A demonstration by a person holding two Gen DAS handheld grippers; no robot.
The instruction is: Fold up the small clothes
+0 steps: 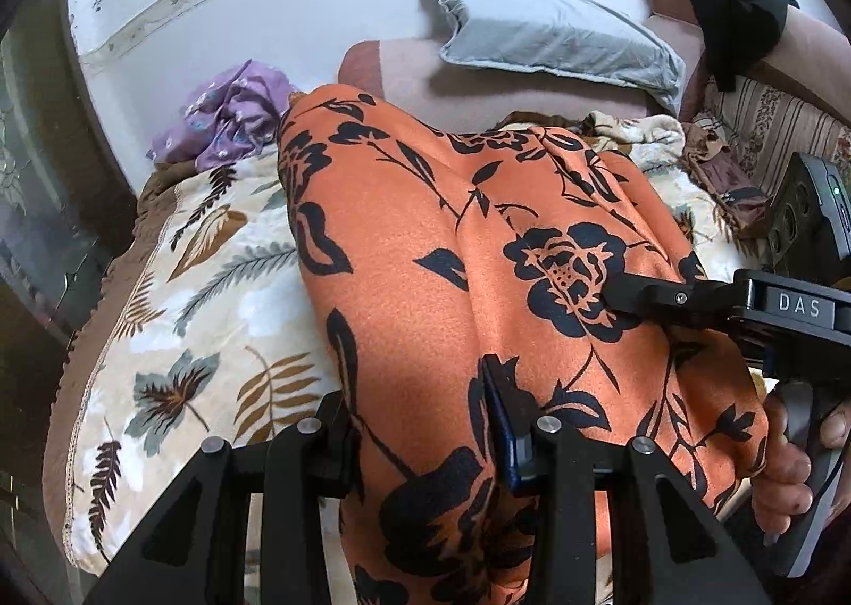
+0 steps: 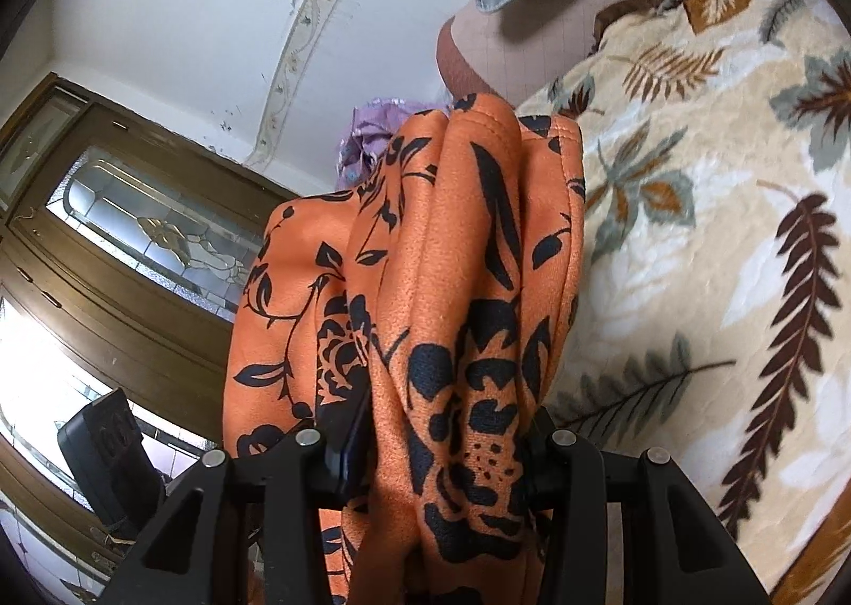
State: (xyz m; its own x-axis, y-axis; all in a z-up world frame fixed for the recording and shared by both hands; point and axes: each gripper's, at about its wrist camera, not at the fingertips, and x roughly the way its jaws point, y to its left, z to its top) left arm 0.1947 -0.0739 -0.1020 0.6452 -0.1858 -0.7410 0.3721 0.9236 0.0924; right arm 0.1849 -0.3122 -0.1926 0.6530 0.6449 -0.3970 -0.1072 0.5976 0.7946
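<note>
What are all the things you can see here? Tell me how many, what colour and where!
orange garment: one, orange with black flowers, bunched up over the bed, held by both grippers
blanket: one, cream with brown and grey leaves, spread on the bed
purple cloth: one, lilac with small flowers, crumpled at the far edge of the bed by the wall
pillow: one, grey, at the head of the bed
black cloth: one, black, draped over the headboard at top right
cabinet: one, brown wood with patterned glass, beside the bed
left gripper: one, black, shut on the garment
right gripper: one, black, shut on the garment
hand: one, on the right gripper's handle
</note>
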